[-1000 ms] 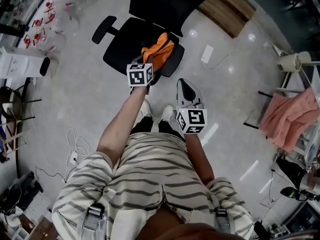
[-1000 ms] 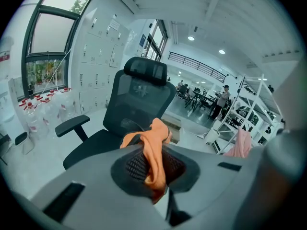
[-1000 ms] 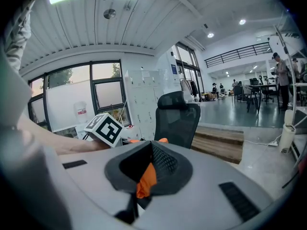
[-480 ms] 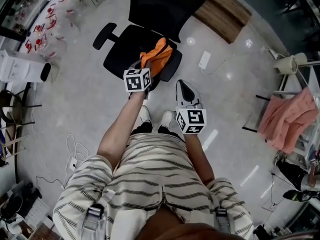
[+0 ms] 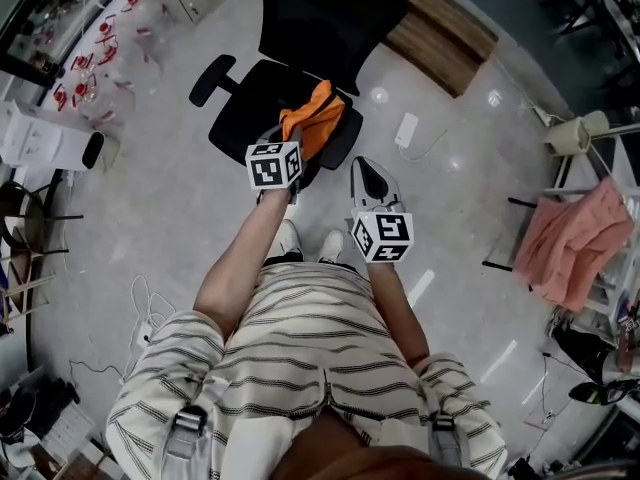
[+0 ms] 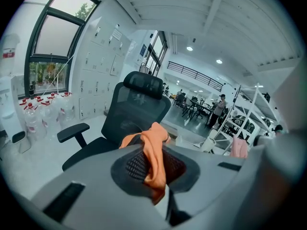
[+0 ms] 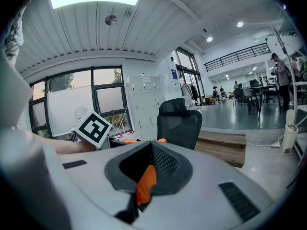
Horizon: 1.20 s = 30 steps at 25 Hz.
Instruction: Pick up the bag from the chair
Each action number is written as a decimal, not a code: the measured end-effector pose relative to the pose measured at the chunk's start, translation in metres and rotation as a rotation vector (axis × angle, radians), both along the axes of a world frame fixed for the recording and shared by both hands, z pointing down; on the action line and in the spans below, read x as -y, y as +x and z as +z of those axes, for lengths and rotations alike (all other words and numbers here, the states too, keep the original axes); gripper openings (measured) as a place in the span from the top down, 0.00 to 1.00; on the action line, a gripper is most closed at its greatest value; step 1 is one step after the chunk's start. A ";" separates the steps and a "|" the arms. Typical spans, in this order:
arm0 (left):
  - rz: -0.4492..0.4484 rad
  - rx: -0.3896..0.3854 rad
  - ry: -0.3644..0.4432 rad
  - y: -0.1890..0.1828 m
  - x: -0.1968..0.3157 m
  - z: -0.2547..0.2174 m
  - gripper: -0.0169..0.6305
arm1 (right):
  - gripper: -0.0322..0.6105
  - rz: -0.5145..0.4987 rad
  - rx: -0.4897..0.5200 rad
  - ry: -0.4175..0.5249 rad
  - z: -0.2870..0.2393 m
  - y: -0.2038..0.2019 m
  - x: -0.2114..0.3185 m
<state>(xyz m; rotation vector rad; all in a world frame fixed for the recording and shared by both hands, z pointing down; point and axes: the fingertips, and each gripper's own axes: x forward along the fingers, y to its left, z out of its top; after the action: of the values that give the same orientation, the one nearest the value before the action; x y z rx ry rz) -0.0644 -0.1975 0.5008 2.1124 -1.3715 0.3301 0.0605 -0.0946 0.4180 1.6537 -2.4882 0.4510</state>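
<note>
Lifting looks the step in hand: the left gripper [image 5: 288, 136] is clamped on a fold of the orange bag [image 5: 318, 118], just ahead of it over the seat of the chair [image 5: 245, 103], and the next move calls for a straight raise clear of that seat. The right gripper [image 5: 366, 180], beside it and apart from the bag, has jaws together around an orange sliver [image 7: 146, 183] I cannot identify. The armrest [image 5: 212, 78] to the left and a white power strip [image 5: 406, 129] on the floor ahead block nothing.
</note>
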 end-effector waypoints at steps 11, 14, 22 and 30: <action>-0.004 -0.027 0.062 -0.008 -0.012 -0.032 0.93 | 0.92 -0.001 0.003 0.019 -0.012 -0.008 0.005; -0.003 -0.031 0.086 -0.009 -0.016 -0.043 0.93 | 0.92 -0.006 0.003 0.035 -0.017 -0.012 0.004; 0.020 -0.029 0.153 -0.010 -0.027 -0.069 0.93 | 0.92 0.004 0.025 0.049 -0.026 -0.013 0.004; 0.032 -0.037 0.205 -0.008 -0.037 -0.092 0.93 | 0.92 0.006 0.028 0.070 -0.037 -0.014 0.006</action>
<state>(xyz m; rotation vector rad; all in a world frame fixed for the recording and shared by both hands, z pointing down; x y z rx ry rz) -0.0726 -0.1608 0.4092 2.2968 -1.4020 0.1675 0.0468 -0.1008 0.3810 1.6914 -2.5479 0.3942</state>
